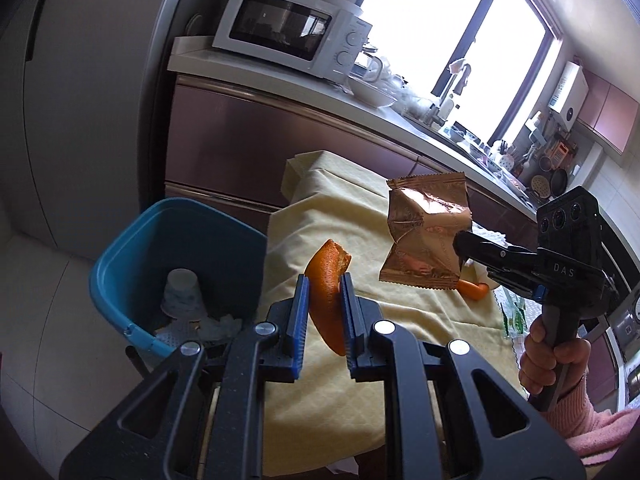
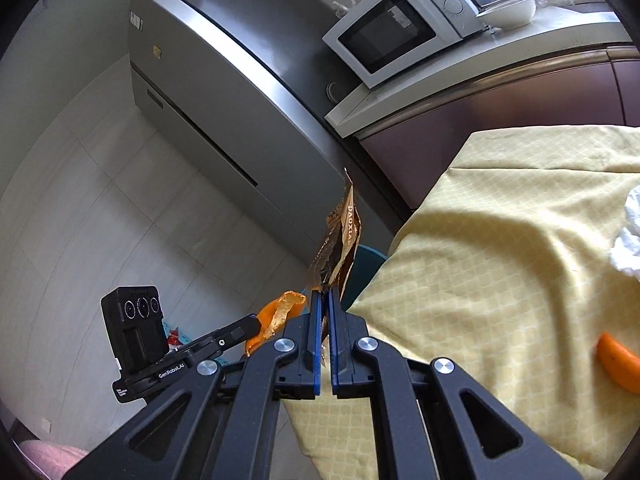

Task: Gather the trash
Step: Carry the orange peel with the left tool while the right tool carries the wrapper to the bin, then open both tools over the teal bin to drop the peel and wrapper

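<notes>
My left gripper (image 1: 325, 282) is shut on a curved piece of orange peel (image 1: 327, 280), held above the table's near-left edge, right of the blue bin (image 1: 120, 268). The bin holds a paper cup (image 1: 182, 294) and crumpled scraps. My right gripper (image 2: 325, 295) is shut on a copper foil snack wrapper (image 2: 340, 236), held in the air over the table; the wrapper also shows in the left wrist view (image 1: 426, 232). The right gripper (image 1: 460, 246) shows there too. The left gripper (image 2: 256, 326) and its peel (image 2: 276, 316) show in the right wrist view. Another orange peel (image 2: 618, 362) lies on the cloth.
The table has a yellow cloth (image 1: 344, 200). Crumpled white paper (image 2: 630, 236) lies at its far right. A counter with a microwave (image 1: 288, 34), bowls and dishes runs behind. A grey fridge (image 2: 224, 92) stands left. The floor is pale tile (image 2: 100, 208).
</notes>
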A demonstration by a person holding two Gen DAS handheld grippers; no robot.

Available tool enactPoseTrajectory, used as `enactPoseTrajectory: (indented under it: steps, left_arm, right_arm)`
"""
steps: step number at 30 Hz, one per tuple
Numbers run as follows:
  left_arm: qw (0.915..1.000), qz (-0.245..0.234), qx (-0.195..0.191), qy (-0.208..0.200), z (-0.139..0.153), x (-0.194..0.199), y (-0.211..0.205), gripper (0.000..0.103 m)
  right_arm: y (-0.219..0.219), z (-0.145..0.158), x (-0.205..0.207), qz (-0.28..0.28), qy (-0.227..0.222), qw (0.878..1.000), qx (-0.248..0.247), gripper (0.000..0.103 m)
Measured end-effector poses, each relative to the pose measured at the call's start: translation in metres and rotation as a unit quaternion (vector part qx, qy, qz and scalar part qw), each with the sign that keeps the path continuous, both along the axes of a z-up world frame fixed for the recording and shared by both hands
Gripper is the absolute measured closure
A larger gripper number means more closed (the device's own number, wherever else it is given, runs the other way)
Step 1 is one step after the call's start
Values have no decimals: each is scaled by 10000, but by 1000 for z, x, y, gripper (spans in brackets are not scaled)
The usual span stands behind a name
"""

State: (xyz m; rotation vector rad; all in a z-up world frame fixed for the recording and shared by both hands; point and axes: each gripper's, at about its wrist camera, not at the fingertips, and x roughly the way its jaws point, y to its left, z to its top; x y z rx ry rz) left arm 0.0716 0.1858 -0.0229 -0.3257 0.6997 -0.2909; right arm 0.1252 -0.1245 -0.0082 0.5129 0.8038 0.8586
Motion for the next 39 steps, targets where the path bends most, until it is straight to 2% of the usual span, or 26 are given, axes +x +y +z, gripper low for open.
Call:
enactPoseTrajectory:
  steps: [6, 14, 39]
  left_arm:
    - [9995, 323, 29, 63, -6, 1, 28, 87]
    - [9977, 602, -59, 309, -28, 15, 53, 87]
    - [9920, 993, -139, 765, -81, 66, 68, 87]
  right_arm:
    - [33, -5, 11, 306, 110, 9994, -92, 100]
    - [68, -14, 23, 580, 243, 9975, -320, 100]
    - [128, -51, 47, 748, 695, 9891, -1064, 100]
